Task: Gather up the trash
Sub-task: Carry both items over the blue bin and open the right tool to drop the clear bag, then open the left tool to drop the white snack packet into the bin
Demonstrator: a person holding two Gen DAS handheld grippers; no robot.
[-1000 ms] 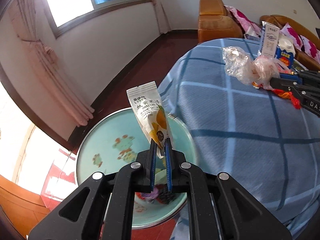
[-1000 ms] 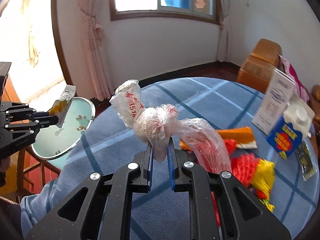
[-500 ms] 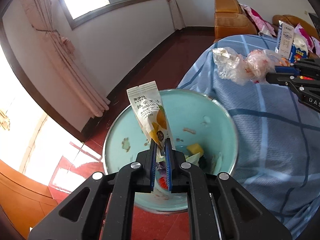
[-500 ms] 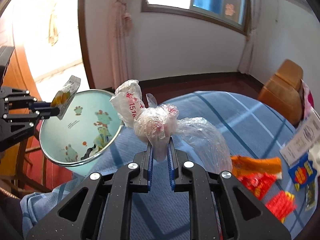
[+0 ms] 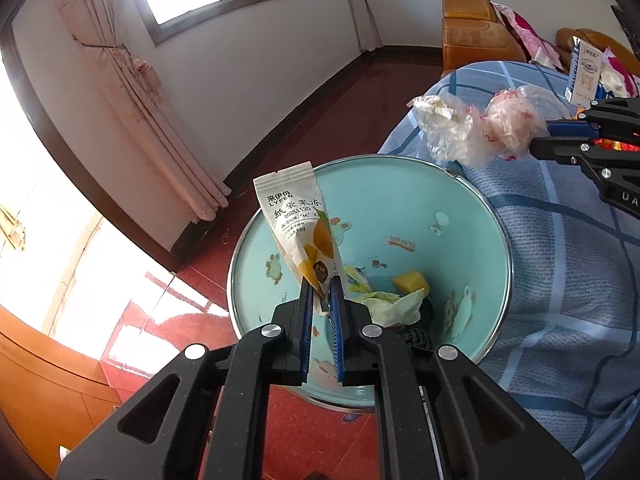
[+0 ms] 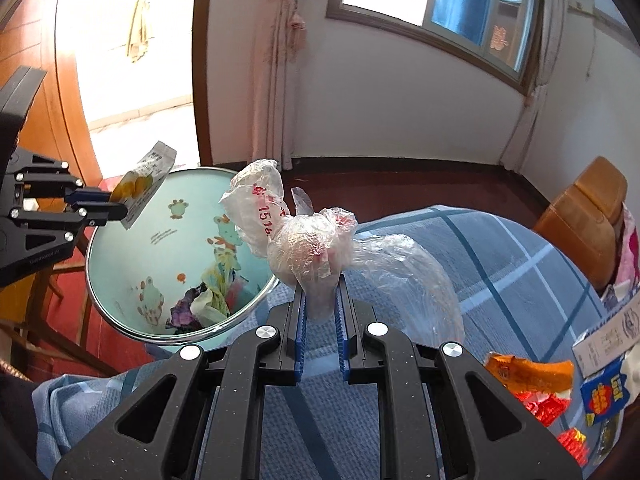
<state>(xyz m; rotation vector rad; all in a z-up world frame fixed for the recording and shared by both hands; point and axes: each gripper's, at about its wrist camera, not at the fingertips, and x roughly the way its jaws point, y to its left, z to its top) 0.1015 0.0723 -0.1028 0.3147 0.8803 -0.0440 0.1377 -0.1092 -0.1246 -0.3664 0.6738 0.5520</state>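
Observation:
My left gripper (image 5: 321, 292) is shut on the bottom corner of a white jelly pouch (image 5: 298, 228) with an orange fruit picture. It holds the pouch upright over the open teal trash bin (image 5: 472, 216), which has wrappers at its bottom. My right gripper (image 6: 321, 300) is shut on a crumpled clear plastic bag (image 6: 308, 244) with red print, above the table edge right of the bin (image 6: 120, 264). In the right wrist view the left gripper (image 6: 120, 210) and pouch (image 6: 146, 180) hang over the bin's far rim. The right gripper (image 5: 540, 136) and bag (image 5: 476, 128) show at the left view's upper right.
A blue checked tablecloth (image 6: 500, 264) covers the table beside the bin. Orange and red wrappers (image 6: 528, 376) and a blue-and-yellow carton (image 6: 604, 392) lie at its right. A tan sofa (image 5: 472, 20) stands beyond; a white carton (image 5: 584, 72) stands upright. A curtain (image 5: 132, 92) hangs by the window.
Both grippers have moved toward the bin with their loads. The bin now fills the centre of the left wrist view, and the plastic bag sits nearer its rim.

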